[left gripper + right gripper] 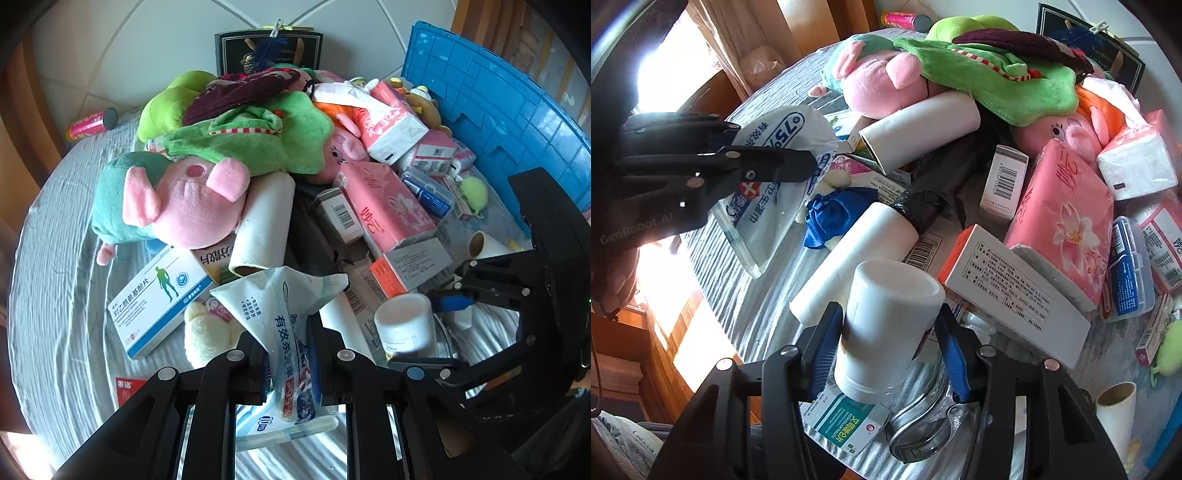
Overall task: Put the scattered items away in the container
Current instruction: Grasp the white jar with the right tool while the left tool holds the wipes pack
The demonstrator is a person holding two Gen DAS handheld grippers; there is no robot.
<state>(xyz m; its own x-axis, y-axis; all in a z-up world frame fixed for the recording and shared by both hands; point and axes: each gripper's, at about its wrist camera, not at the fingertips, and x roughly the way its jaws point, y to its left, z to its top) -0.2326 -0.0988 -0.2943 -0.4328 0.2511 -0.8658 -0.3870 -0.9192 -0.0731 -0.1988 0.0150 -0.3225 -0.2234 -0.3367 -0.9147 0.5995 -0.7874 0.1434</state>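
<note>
My left gripper is shut on a white-and-blue wet wipes pack and holds it above the grey cloth; both also show in the right wrist view, the gripper at the left and the pack. My right gripper is shut on a white plastic bottle; the bottle also shows in the left wrist view, with the right gripper around it. A blue crate stands at the back right.
A pile covers the cloth: a pink pig plush, green plush, white rolls, pink tissue packs, medicine boxes, a clear jar under my right gripper, and a cardboard tube.
</note>
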